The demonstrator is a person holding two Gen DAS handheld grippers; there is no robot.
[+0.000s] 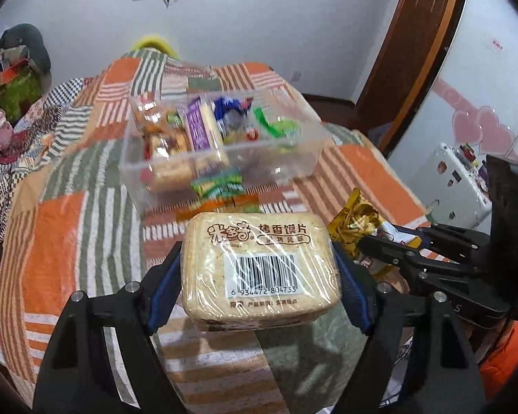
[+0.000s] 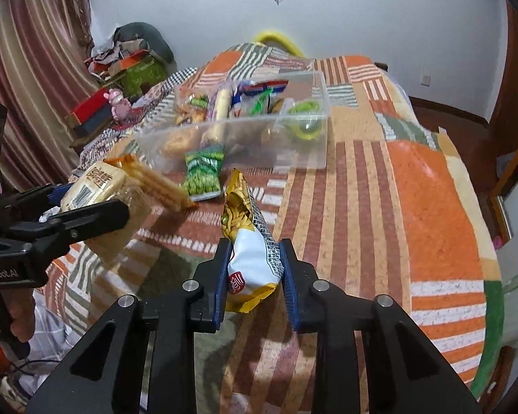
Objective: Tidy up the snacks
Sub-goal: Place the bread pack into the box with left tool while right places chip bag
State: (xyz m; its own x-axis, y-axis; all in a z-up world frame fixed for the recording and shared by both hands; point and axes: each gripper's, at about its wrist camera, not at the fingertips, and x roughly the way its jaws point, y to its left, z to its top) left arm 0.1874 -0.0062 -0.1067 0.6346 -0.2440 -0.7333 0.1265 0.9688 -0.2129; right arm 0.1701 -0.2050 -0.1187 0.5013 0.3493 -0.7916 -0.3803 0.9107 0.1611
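My left gripper [image 1: 259, 272] is shut on a beige pack of toasted bun slices [image 1: 259, 269] with a barcode, held above the bed; the pack also shows in the right wrist view [image 2: 96, 183]. My right gripper [image 2: 255, 258] is shut on a yellow and white snack bag [image 2: 248, 238], which shows to the right in the left wrist view [image 1: 355, 227]. A clear plastic bin [image 1: 293, 158] holding several snacks sits ahead on the bed; it also shows in the right wrist view [image 2: 293, 148]. A green snack packet [image 2: 203, 172] and an orange cracker pack [image 2: 159, 183] lie in front of the bin.
The bed has an orange, green and white patchwork quilt [image 2: 414, 189]. Boxes and a pink toy [image 2: 117, 103] are piled at the far left by a curtain. A white appliance [image 1: 452, 179] and a wooden door frame [image 1: 414, 51] stand to the right.
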